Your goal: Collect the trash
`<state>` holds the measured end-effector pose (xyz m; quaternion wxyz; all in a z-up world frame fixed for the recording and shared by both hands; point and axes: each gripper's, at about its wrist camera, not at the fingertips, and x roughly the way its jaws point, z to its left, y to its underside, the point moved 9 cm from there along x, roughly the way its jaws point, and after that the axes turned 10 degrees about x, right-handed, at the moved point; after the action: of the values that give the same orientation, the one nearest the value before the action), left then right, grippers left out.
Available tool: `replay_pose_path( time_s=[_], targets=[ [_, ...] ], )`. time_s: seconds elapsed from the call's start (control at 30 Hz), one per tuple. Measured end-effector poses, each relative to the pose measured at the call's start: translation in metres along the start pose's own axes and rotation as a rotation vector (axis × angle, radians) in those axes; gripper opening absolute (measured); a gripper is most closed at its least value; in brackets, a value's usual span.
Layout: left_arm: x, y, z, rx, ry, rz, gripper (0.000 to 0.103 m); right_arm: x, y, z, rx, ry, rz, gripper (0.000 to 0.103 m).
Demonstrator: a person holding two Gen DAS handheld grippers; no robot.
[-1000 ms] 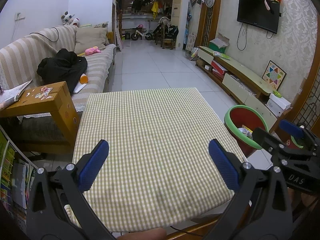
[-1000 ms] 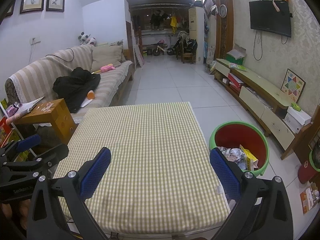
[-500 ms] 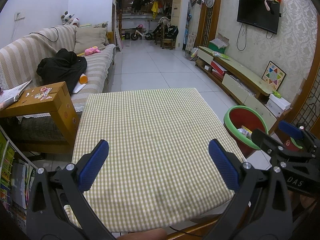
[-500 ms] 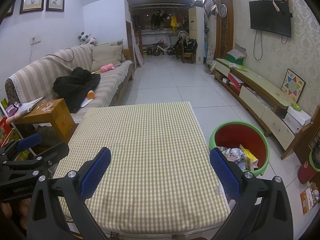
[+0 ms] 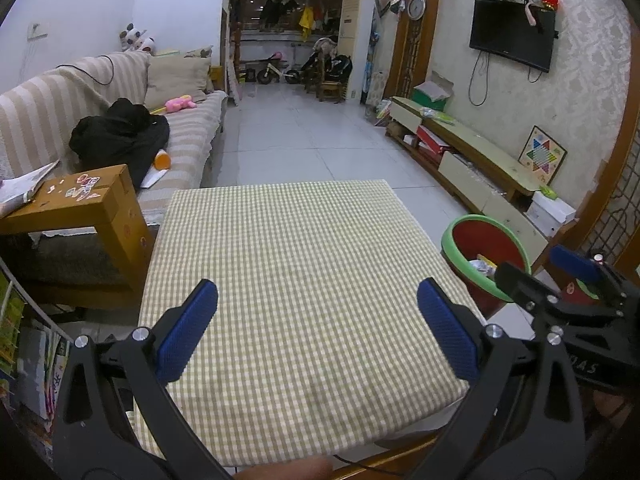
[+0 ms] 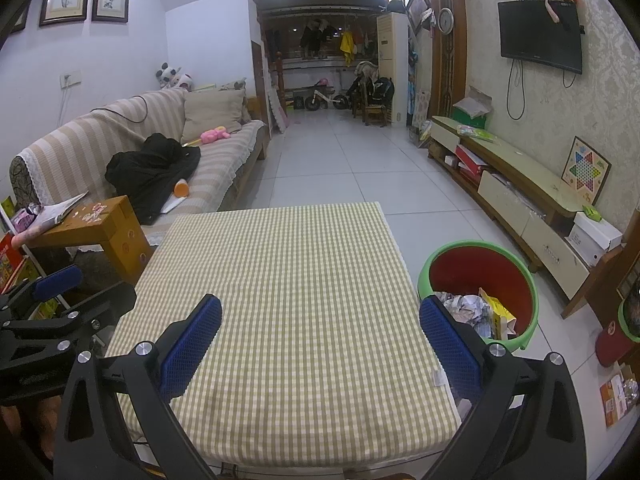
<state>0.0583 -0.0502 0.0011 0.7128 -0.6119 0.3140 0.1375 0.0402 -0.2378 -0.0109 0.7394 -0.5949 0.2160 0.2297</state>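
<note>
Square table covered by a cloth [image 6: 312, 304] in a fine green-and-white gingham check. Round waste bin [image 6: 478, 276], red inside with a bright green rim, containing crumpled white-grey paper and a yellow wrapper [image 6: 498, 314]. Left gripper [image 5: 316, 320] and right gripper [image 6: 320, 328], each with a black frame and blue textured pads [image 6: 190, 346]. Long sofa [image 6: 100, 148] in beige and cream stripes, bearing a black garment [image 6: 152, 170] and a pink soft toy [image 6: 215, 135].

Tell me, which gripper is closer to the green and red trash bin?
Right. The right gripper hangs beside the trash bin; the left gripper sits farther across the checked table.
</note>
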Motion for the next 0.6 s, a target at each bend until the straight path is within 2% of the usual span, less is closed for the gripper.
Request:
replay_pose_path(
  time_s=[0.6],
  targets=[
    [-0.0026,0.0036,-0.0003,-0.007,-0.019,0.003,0.098,-0.0005,0.0018,-0.0004,-0.006,-0.001,0.0,0.096]
  ],
)
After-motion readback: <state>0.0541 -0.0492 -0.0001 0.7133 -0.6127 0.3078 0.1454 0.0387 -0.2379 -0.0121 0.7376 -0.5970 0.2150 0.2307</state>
